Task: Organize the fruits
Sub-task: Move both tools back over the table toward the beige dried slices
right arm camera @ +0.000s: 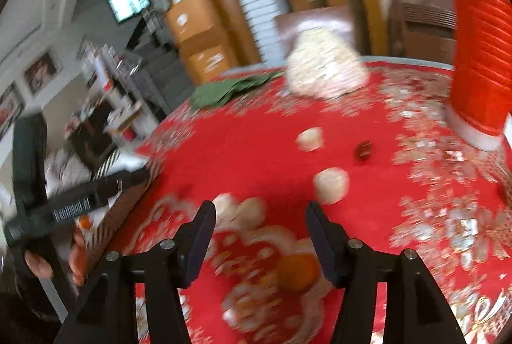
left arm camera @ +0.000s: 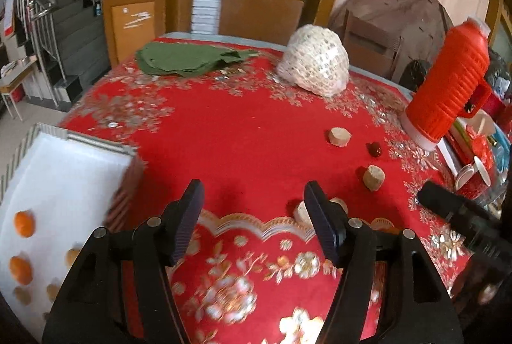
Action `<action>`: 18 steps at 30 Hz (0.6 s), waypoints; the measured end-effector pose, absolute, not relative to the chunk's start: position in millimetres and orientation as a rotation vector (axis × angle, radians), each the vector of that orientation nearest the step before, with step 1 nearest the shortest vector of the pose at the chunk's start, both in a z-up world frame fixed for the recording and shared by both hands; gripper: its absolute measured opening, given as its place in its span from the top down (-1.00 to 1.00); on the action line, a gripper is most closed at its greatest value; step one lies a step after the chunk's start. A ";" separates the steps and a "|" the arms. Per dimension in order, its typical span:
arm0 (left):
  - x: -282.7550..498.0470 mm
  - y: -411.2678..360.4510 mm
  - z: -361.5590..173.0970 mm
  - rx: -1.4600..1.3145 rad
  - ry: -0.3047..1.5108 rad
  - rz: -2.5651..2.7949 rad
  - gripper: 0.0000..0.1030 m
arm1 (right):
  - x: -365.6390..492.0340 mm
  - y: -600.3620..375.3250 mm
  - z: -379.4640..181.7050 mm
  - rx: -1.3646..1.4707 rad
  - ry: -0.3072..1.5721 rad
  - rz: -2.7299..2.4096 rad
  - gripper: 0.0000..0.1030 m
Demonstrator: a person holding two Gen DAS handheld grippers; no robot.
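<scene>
In the left wrist view my left gripper (left arm camera: 252, 187) is open over the red tablecloth (left arm camera: 243, 133), with nothing between its fingers. A white tray (left arm camera: 64, 177) at the left edge holds small oranges (left arm camera: 24, 224) and some pale fruits. Pale round fruits (left arm camera: 339, 136) and a dark red fruit (left arm camera: 375, 149) lie loose on the cloth to the right. In the blurred right wrist view my right gripper (right arm camera: 260, 208) is open. An orange (right arm camera: 297, 275) lies on the cloth below it, close to the right finger, and the pads do not press on it. Pale fruits (right arm camera: 331, 185) lie just ahead.
A red ribbed flask (left arm camera: 448, 82) stands at the right, with cups and clutter (left arm camera: 473, 158) behind it. A white crocheted cover (left arm camera: 315, 59) and a green cloth (left arm camera: 185, 59) lie at the far side. A chair back (left arm camera: 259, 14) stands beyond the table.
</scene>
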State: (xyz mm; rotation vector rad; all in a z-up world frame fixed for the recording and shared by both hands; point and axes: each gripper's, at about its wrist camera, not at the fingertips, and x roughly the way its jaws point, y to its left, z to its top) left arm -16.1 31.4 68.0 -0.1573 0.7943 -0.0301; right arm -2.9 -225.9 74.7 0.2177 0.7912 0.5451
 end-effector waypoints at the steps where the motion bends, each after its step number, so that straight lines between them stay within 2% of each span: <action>1: -11.7 28.5 64.3 -0.148 0.795 -0.022 -0.27 | 1.6 -238.5 76.5 0.231 0.772 0.515 -0.17; 7: 13.8 23.0 46.8 -0.134 0.792 0.005 -0.27 | 16.4 -269.6 67.2 0.274 0.715 0.386 -0.23; 11: 18.6 21.6 37.0 -0.153 0.784 -0.031 -0.42 | 29.3 -262.4 55.3 0.194 0.778 0.321 -0.24; 18: 20.2 18.6 29.2 -0.157 0.800 -0.104 -0.42 | 37.8 -258.0 39.8 0.188 0.819 0.296 -0.25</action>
